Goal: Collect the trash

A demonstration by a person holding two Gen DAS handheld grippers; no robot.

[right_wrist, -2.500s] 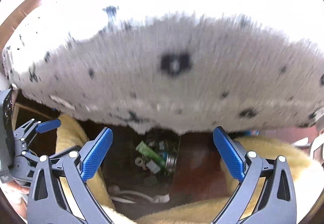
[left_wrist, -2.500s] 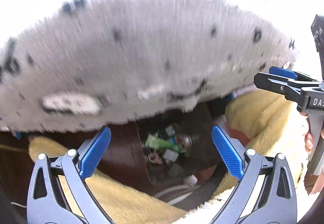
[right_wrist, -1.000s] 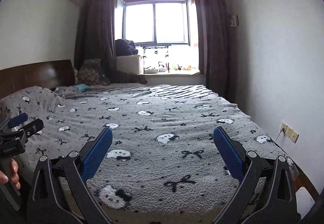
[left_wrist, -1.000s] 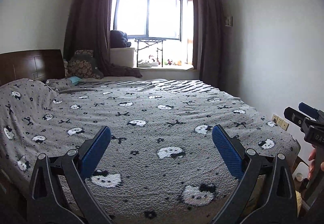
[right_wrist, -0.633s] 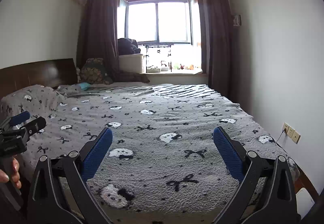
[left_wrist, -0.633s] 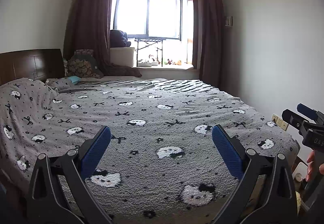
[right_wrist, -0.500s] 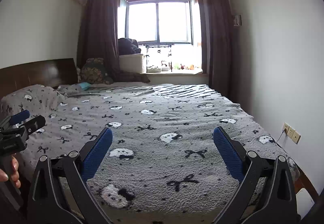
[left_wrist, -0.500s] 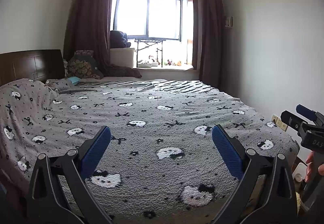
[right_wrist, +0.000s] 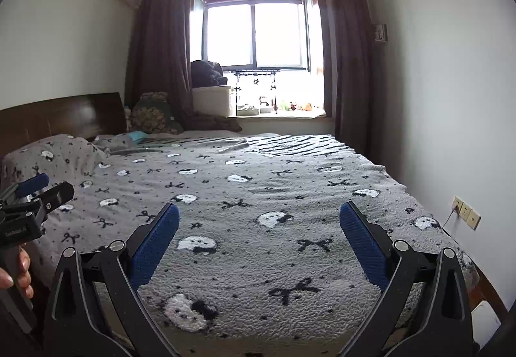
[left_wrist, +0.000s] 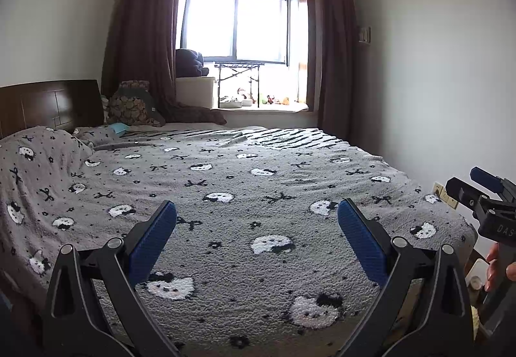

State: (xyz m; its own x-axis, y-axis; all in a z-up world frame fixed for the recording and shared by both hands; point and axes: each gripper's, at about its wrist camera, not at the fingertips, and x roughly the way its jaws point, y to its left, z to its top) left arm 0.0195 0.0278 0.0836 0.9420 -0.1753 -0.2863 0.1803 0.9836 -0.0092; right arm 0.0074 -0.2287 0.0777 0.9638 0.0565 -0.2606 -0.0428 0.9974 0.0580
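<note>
The left black two-finger gripper with blue pads (left_wrist: 257, 228) is level above the grey cat-patterned fleece bedspread (left_wrist: 245, 195), jaws wide apart, empty; the right black blue-padded gripper (right_wrist: 259, 229) is alongside, likewise spread and empty.

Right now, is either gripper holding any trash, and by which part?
Nothing is held. The left gripper and right gripper both have their jaws spread wide with only the grey patterned bedspread showing between them.

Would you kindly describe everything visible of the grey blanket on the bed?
The grey blanket looks like thick, nubby fleece, printed with white cat faces, black bows and small dots. It lies spread flat across nearly the whole bed, humped over something at the headboard end, and drapes over the near edge. A striped cover lies past its far edge. Neither gripper touches it.
</note>
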